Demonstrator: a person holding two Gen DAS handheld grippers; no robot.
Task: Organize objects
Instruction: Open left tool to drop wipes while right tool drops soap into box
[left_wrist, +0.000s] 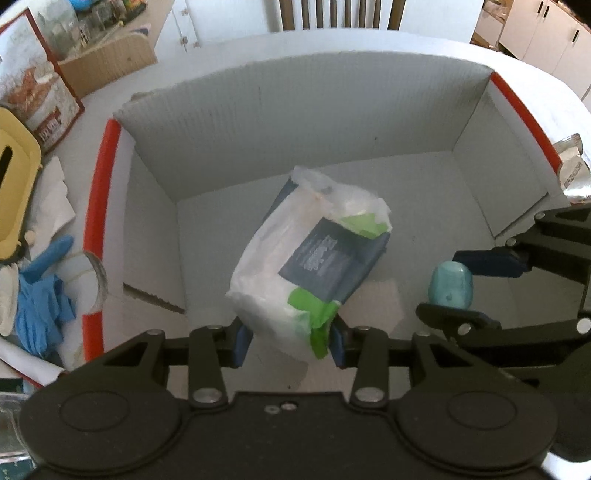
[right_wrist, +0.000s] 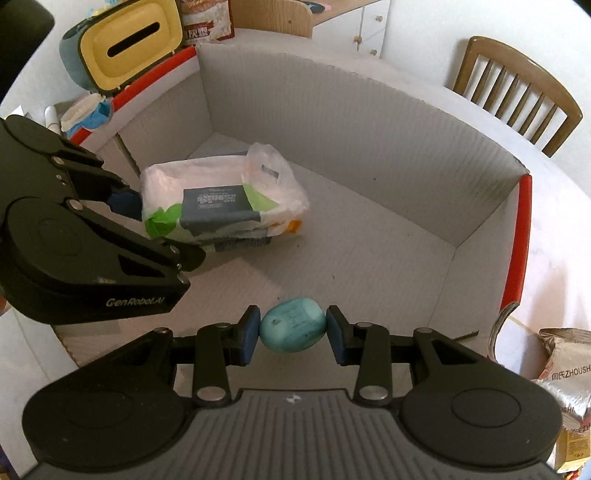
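— Where's the wipes pack (left_wrist: 310, 258)?

— Inside the white cardboard box (left_wrist: 332, 110), its near end pinched between the left gripper (left_wrist: 288, 341) jaws, the rest reaching toward the middle of the box floor (whether it rests there, I cannot tell).

— And the teal egg-shaped thing (right_wrist: 293, 325)?

— Clamped end to end between the blue pads (right_wrist: 248, 332) of the right gripper (right_wrist: 293, 330), over the box's near edge.

— Around the box?

— A yellow tissue holder (right_wrist: 133, 44) beyond its left wall; blue gloves (left_wrist: 40, 299) there too; a foil bag (right_wrist: 565, 369) off its right corner.
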